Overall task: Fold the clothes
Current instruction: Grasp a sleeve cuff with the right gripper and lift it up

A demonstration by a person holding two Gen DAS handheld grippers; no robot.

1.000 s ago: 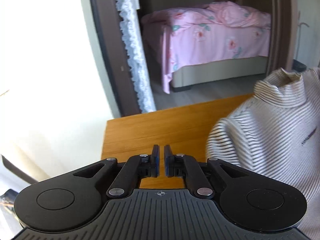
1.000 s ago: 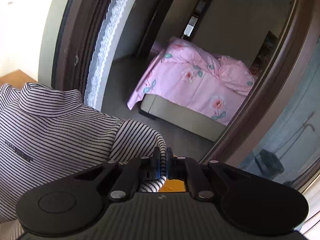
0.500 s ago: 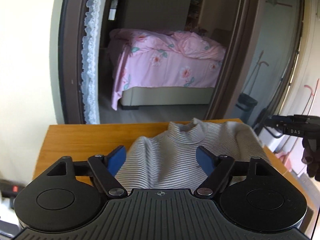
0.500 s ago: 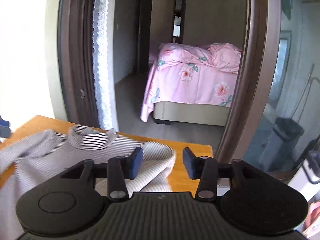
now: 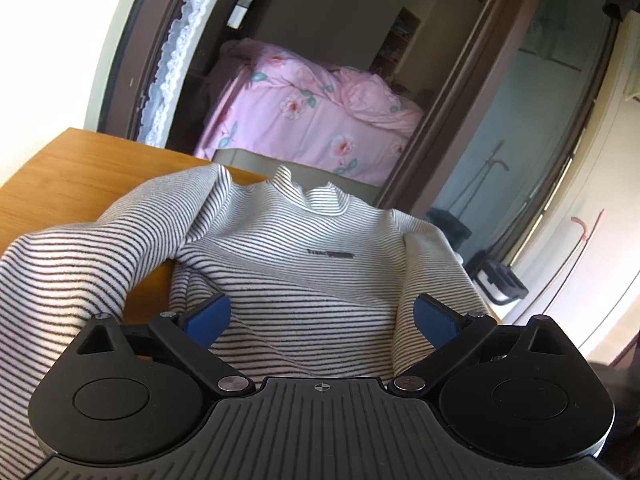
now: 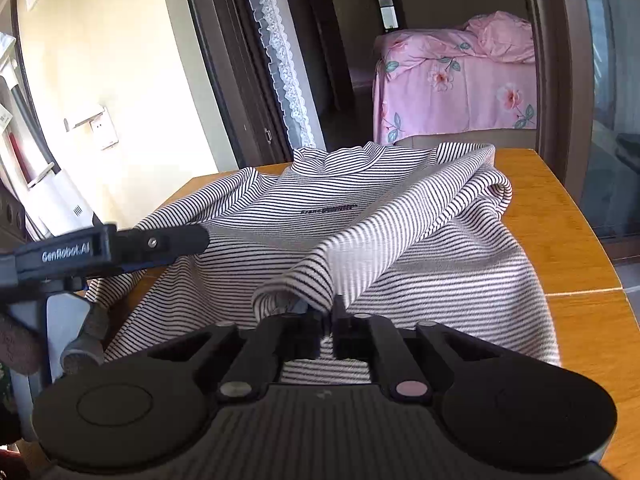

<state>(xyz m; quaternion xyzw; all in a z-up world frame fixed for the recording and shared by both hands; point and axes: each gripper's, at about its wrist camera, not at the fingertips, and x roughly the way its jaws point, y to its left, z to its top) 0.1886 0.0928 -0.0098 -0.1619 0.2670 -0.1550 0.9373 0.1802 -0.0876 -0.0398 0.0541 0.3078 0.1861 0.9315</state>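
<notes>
A white top with thin dark stripes (image 5: 304,280) lies front up on the wooden table (image 5: 76,168), collar at the far edge. My left gripper (image 5: 322,318) is open just above the top's lower body, holding nothing. Its left sleeve drapes over the gripper's left side. In the right wrist view the same striped top (image 6: 460,272) is spread out, and my right gripper (image 6: 326,320) is shut on the cuff of the right sleeve (image 6: 384,240), which is drawn back across the body. The left gripper (image 6: 120,246) shows at the left there.
The table's right edge (image 6: 592,264) is bare wood. Behind the table is a doorway with a lace curtain (image 6: 280,60) and a bed with pink floral bedding (image 6: 460,76). A white appliance (image 6: 56,200) stands by the wall at the left.
My right gripper was open half a second ago and is now shut on the sleeve cuff, pulled back over the top. My left gripper stayed open and moved closer over the top.
</notes>
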